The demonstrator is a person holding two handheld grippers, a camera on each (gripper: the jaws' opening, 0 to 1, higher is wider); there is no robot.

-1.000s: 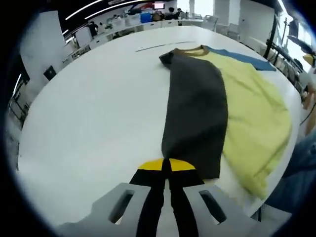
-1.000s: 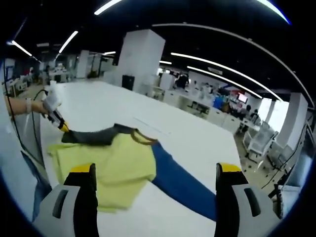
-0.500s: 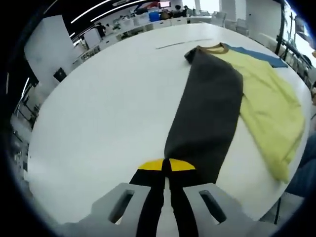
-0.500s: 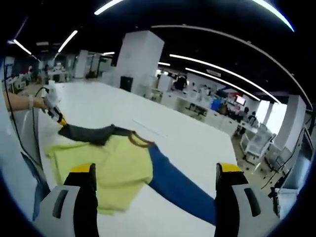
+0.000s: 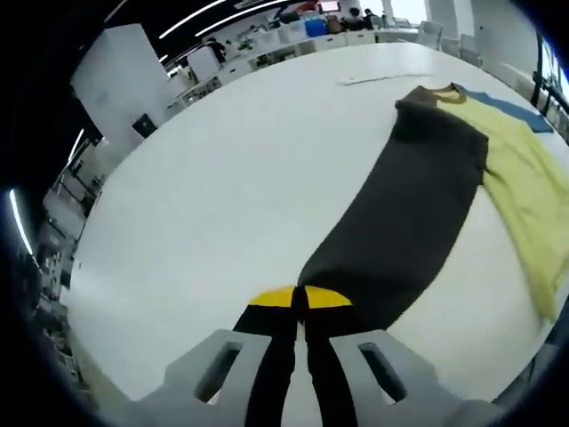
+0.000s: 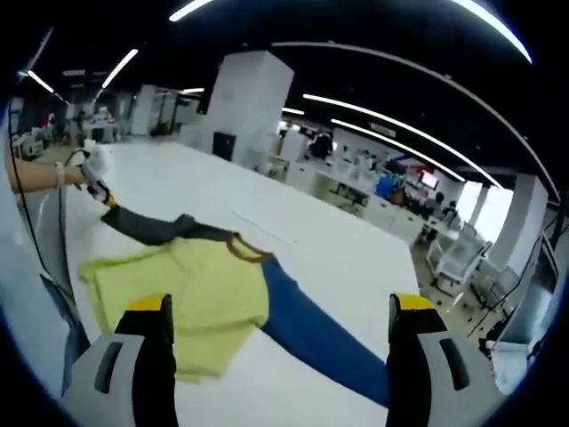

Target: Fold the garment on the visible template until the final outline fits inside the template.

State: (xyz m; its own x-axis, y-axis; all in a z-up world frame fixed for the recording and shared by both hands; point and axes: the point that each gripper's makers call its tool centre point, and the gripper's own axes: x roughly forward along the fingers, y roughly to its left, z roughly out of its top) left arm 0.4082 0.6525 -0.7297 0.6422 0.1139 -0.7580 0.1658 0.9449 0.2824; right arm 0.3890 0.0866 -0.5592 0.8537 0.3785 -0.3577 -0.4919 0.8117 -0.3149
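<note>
In the left gripper view the left tongs (image 5: 300,298) at bottom centre are clamped on the cuff of the dark grey sleeve (image 5: 404,222), which stretches toward the yellow long-sleeved garment (image 5: 524,191) at upper right on the white bench (image 5: 222,196). The right gripper view adds the blue sleeve (image 6: 311,329) at lower centre, with the right tongs (image 6: 277,307) spread wide and empty above. The grey sleeve is pulled straighter than half a second ago. No readable writing.

Grey gripper bodies, black fingers (image 6: 153,360), yellow tips
</note>
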